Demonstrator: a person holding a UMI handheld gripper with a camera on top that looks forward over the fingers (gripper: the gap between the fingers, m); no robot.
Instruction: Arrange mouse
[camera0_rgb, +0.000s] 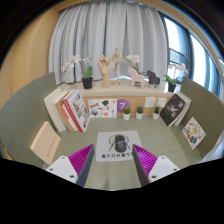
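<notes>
A small dark mouse (119, 141) lies on a white mouse mat (114, 147) with dark print, on the table just ahead of my fingers. My gripper (113, 162) hangs above the near edge of the mat. Its two magenta pads (82, 162) stand wide apart, one at each side of the mat, with nothing between them. The gripper is open and empty.
Books (70, 110) stand at the left and a flat book (45, 142) lies nearer. More books and boxes (175, 110) stand at the right. A shelf at the back bears plants (87, 74), a wooden figure (116, 63) and small items. Curtains and a window lie behind.
</notes>
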